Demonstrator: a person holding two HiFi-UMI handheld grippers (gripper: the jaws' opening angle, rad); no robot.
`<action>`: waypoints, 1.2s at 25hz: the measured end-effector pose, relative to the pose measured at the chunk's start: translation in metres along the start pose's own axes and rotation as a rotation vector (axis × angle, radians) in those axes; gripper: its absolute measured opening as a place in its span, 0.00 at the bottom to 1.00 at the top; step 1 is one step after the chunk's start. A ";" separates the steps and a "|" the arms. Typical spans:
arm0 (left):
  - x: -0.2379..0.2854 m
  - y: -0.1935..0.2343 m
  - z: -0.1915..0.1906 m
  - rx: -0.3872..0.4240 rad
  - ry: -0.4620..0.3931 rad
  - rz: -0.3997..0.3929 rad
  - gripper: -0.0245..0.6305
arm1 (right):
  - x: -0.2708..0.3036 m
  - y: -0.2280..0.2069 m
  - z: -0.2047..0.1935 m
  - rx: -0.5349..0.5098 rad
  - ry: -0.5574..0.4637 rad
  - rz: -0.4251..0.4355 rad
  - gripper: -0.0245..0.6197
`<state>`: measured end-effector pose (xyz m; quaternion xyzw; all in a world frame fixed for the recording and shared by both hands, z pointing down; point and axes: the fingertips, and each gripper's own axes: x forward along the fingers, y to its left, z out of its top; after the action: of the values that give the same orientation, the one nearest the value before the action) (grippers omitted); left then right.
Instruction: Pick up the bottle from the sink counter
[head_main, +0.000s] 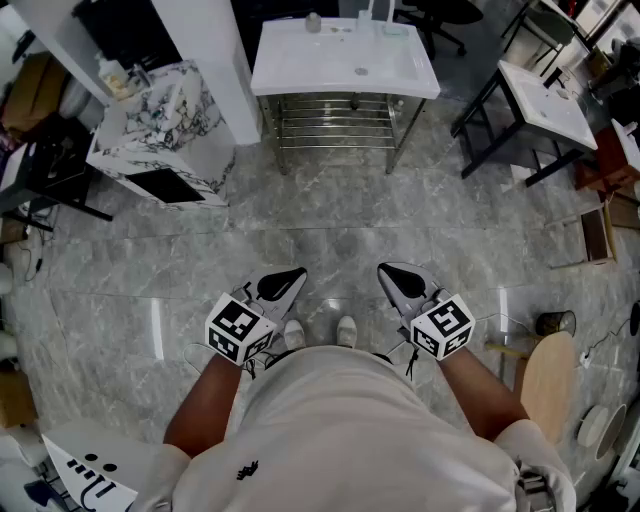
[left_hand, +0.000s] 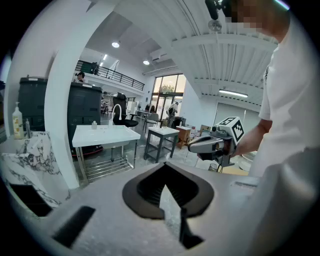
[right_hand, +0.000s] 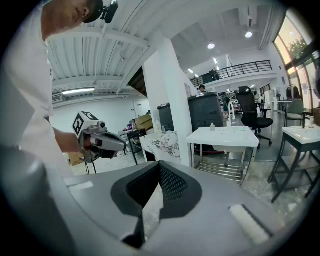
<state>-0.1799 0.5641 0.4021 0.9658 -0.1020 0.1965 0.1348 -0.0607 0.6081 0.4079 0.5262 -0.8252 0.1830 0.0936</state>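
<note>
The left tool (head_main: 288, 280) and the right tool (head_main: 395, 275) are both clenched on nothing, side by side above the marble floor (head_main: 330, 210). What seems to be the small bottle (head_main: 313, 22) stands at the back edge of the white sink counter (head_main: 300, 72), well apart from both.

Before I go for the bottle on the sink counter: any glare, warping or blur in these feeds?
Head view: evenly lit and sharp, with streaks of lamp glare on the glossy floor; the bottle sits small at the top edge. Left gripper view: heavy fisheye bending, black corners, bottle tiny but clear. Right gripper view: same bending, windows at the right very bright.
</note>
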 end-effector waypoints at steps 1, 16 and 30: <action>0.003 -0.003 0.001 0.000 0.001 0.000 0.05 | -0.002 -0.003 -0.001 -0.001 -0.001 0.002 0.05; 0.058 -0.050 0.011 -0.011 0.009 0.006 0.05 | -0.049 -0.096 -0.005 0.008 -0.063 -0.045 0.45; 0.101 -0.008 0.031 -0.022 -0.001 -0.037 0.05 | 0.001 -0.168 0.023 -0.047 -0.081 -0.115 0.60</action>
<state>-0.0764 0.5477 0.4138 0.9661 -0.0864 0.1924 0.1490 0.0917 0.5340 0.4212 0.5774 -0.8007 0.1364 0.0827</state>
